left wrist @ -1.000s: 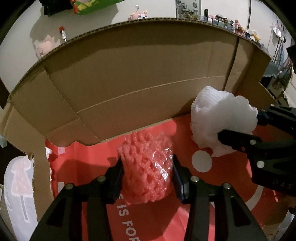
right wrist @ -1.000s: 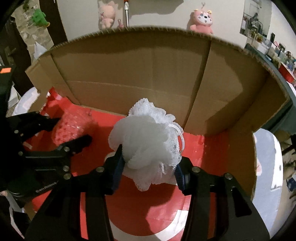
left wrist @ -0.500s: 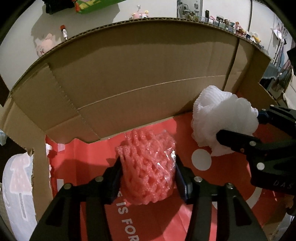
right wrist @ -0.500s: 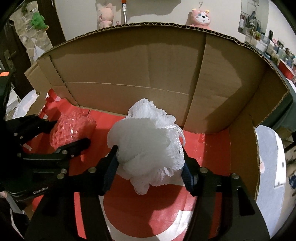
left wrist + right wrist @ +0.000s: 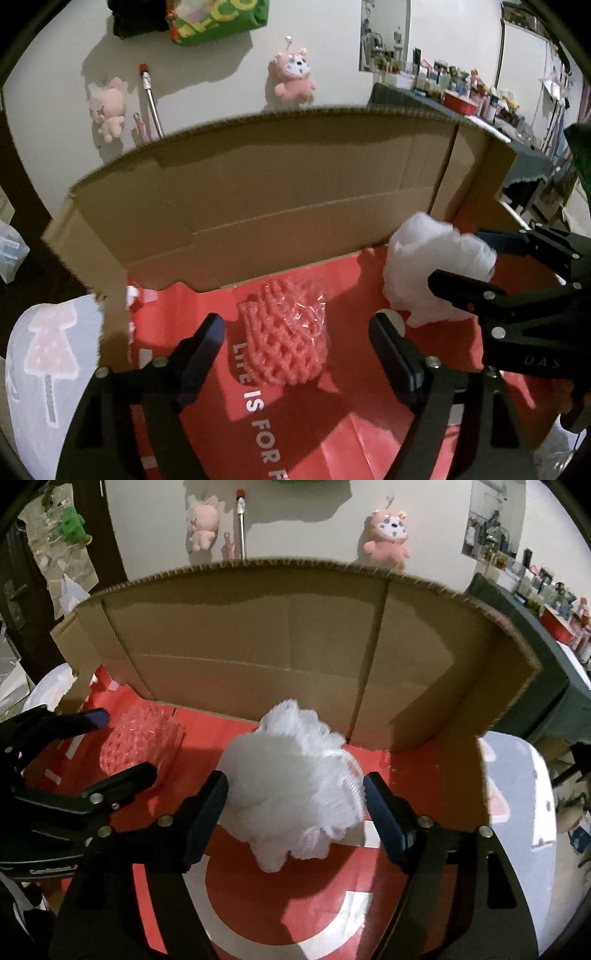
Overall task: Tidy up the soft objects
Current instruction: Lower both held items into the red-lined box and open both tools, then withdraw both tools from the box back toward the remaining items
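Note:
A pink foam net [image 5: 284, 332] lies on the red floor of the cardboard box [image 5: 295, 192]. My left gripper [image 5: 297, 343] straddles it, its jaws opening, with a clear gap between each pad and the net. A white mesh pouf [image 5: 291, 790] rests on the red floor to the right of the net. My right gripper [image 5: 295, 805] has the pouf between its opening jaws, and the fluff only brushes the pads. In the left wrist view the pouf [image 5: 424, 266] and right gripper [image 5: 456, 256] show at the right. The right wrist view shows the net [image 5: 140, 742] and left gripper [image 5: 127, 743] at the left.
The box's tall back wall [image 5: 258, 646] and side flap [image 5: 443, 672] close off the far side. Pink plush toys [image 5: 293, 77] hang on the wall behind. A white cloth with a pink print [image 5: 44, 354] lies outside the box at the left. A crowded shelf [image 5: 461, 96] stands at the far right.
Both grippers' jaws have widened. The left one let go of the pink net and drew up and back from it. The white pouf has puffed out between the right gripper's fingers.

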The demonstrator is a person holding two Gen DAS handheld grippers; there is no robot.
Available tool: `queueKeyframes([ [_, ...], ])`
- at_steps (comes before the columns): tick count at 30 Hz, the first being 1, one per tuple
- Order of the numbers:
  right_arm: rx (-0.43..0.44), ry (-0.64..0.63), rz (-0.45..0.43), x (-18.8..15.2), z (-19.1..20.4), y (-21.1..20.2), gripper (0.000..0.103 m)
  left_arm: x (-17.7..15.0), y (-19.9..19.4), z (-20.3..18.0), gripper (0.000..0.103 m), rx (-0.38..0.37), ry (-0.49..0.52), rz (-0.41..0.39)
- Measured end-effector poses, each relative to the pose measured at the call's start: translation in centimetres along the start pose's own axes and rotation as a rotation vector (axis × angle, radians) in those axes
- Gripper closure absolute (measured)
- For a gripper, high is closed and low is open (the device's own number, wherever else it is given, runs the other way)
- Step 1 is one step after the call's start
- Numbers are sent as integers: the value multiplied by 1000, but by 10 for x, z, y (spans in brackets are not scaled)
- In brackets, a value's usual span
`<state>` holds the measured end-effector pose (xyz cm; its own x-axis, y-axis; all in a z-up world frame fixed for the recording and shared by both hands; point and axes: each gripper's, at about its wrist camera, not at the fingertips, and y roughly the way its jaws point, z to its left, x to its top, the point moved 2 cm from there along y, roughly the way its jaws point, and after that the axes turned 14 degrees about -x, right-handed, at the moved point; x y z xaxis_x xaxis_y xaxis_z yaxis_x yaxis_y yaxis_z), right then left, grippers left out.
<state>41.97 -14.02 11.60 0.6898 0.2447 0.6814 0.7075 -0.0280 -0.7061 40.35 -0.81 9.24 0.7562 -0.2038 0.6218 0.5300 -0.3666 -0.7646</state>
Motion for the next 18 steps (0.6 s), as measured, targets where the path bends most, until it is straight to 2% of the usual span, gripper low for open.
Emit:
queueKeyframes([
  [6, -16, 20, -35, 2, -8, -27, 22, -6, -38, -9, 10, 20, -7, -69],
  [10, -14, 40, -75, 2, -15, -59, 22, -11, -74, -15, 6, 27, -7, -122],
  [14, -13, 44, -141, -4, -21, -105, 21, -21, -112, -28, 2, 36, 6, -191],
  [17, -14, 39, -210, -14, -25, -145, 11, -30, -138, -39, 0, 37, 18, -245],
  [18, -16, 39, -234, -17, -26, -158, 11, -35, -149, -46, 0, 32, 22, -270],
])
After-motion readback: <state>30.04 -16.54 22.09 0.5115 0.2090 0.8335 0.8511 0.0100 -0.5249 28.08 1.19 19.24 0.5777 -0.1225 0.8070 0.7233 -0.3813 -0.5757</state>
